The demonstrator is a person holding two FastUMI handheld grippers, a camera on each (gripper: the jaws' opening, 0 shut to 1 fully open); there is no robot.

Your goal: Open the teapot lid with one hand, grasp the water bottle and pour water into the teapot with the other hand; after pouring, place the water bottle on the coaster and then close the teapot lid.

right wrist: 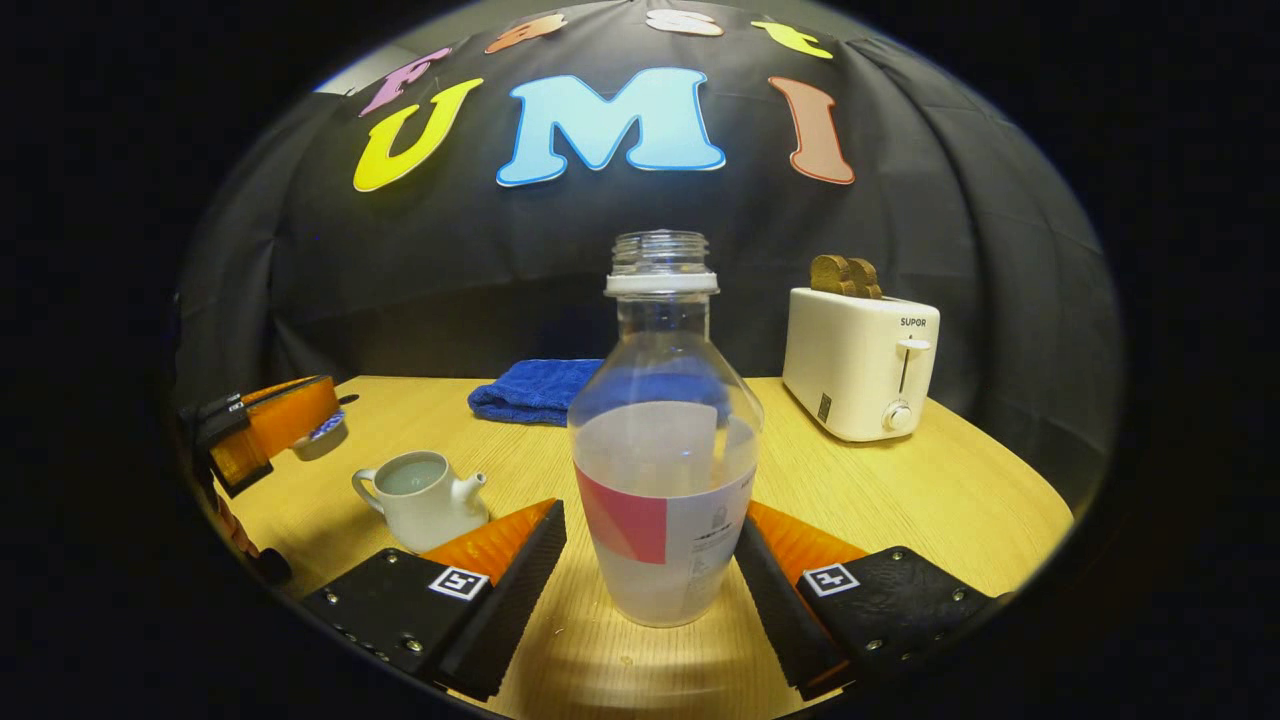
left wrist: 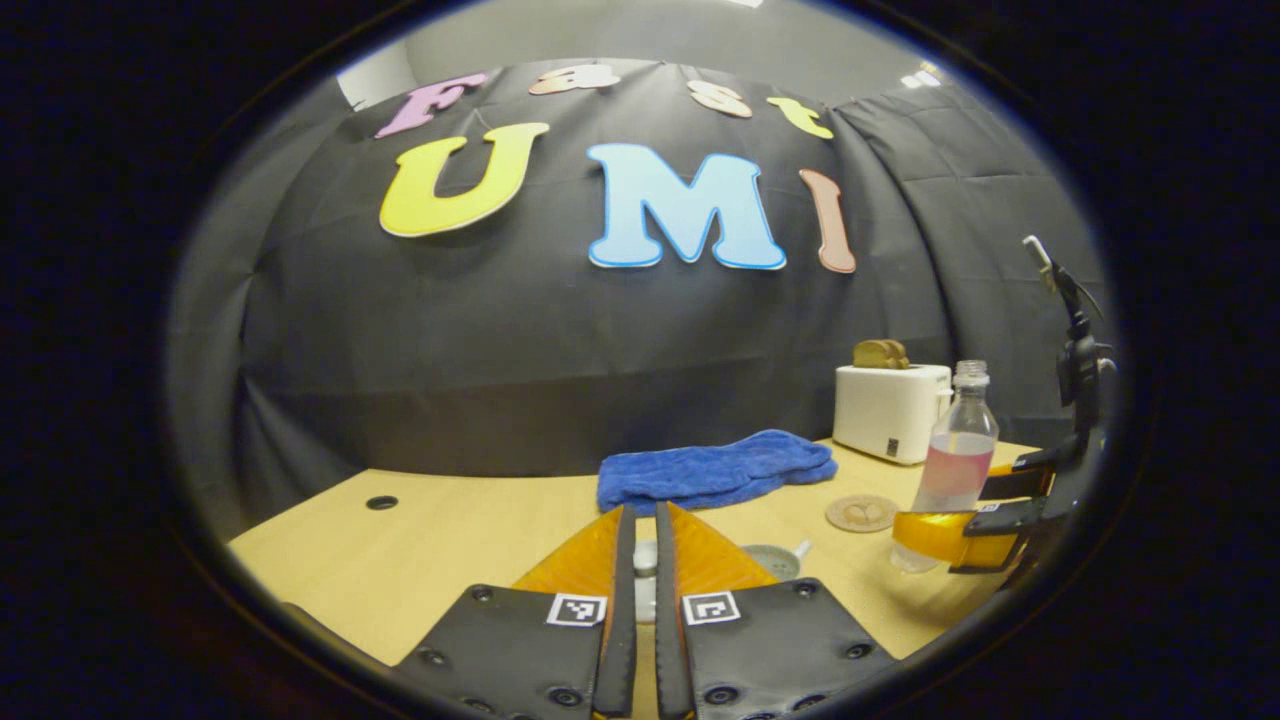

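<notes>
A clear water bottle, uncapped and about half full, stands upright on the wooden table, and my right gripper is shut on its lower body. In the left gripper view the bottle is at the right with that gripper clamped around it. The white teapot sits open to the bottle's left. My left gripper is shut on the teapot lid, held up beside the pot. In the right gripper view the lid sits in the left gripper. A round coaster lies just left of the bottle.
A blue towel lies folded at the back of the table. A white toaster holding bread stands at the back right. The table has a small cable hole at far left. A camera mount rises behind the right gripper.
</notes>
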